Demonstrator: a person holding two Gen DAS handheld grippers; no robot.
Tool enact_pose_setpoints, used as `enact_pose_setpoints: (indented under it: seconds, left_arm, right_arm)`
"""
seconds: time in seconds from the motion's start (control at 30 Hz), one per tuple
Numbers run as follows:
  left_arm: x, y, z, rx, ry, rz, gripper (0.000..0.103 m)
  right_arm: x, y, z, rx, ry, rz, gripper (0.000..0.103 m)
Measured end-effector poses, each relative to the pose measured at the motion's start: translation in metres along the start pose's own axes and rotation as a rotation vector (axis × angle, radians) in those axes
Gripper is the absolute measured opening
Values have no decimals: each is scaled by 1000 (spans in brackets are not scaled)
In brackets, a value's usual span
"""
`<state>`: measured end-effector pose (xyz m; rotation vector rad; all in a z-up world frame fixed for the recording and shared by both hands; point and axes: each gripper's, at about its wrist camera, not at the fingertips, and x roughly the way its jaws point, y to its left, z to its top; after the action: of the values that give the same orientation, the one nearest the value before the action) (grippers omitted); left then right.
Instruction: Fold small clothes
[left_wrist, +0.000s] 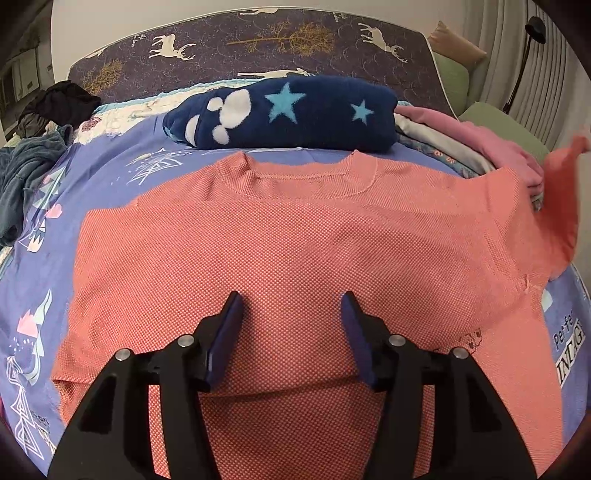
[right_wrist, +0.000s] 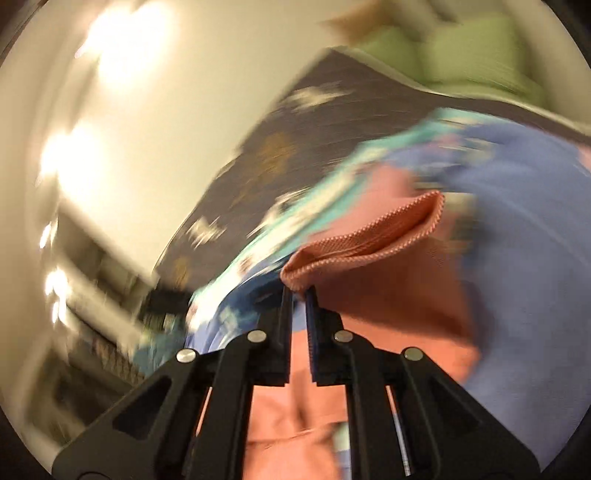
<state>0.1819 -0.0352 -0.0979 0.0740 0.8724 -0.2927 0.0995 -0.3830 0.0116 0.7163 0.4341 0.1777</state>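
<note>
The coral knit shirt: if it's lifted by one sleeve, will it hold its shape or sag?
Probably sag. The coral knit shirt lies limp on the bed sheet, and the sleeve pinched in the right gripper already bunches and droops. Its thin weave suggests it is light. The open left gripper hovers over the body, which would likely drag along.

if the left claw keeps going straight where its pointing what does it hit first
Most likely the coral shirt spread flat on the bed. The left claw is open, angled down over the shirt's middle with nothing between; its height above the fabric is unclear.
</note>
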Motion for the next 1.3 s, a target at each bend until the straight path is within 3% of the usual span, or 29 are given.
enact_pose_setpoints:
  seconds: [0.13,0.3,0.4,0.53,0.6,0.63,0.73,0.8,0.87,0.93,1.0,1.07,1.3]
  left_arm:
    - [-15,14,1,-58,-22,-75,57]
    - [-35,42,-2,-109,-64,-114,57]
    - [-43,50,-5,-108,-79,-112,57]
    - [-44,51,-2,-122,-83,-147,57]
    - [-42,46,0,-122,-79,-157,57]
    - [-40,42,1,-114,-76,-161,57]
    - [-36,33,-2,-96,-70,-159,58]
    - [-33,29,-5,-88,-59,-156,59]
    - [-31,27,-8,-81,-50,-148,59]
    - [-29,27,-9,-78,-48,-144,59]
    - [-28,28,-10,-83,-47,-150,59]
    - [-26,30,-11,-90,-44,-157,59]
    - [-25,35,-13,-122,-46,-183,59]
  right_arm:
    - [47,75,-40,-176,144,134,6]
    - [93,113,-102,-370,323,142,5]
    - [89,105,-124,-455,357,50,5]
    - [66,81,-109,-583,208,-231,11]
    - [67,69,-104,-683,190,-376,41]
    - [72,60,-103,-715,219,-417,45]
    - [76,41,-105,-694,287,-388,45]
    - [78,37,-109,-690,297,-381,59]
    - [87,32,-114,-722,301,-409,61]
    - [102,31,-117,-765,315,-462,59]
    - [111,26,-117,-798,309,-534,42]
    - [113,19,-111,-781,306,-547,35]
    - [124,7,-111,-801,341,-574,41]
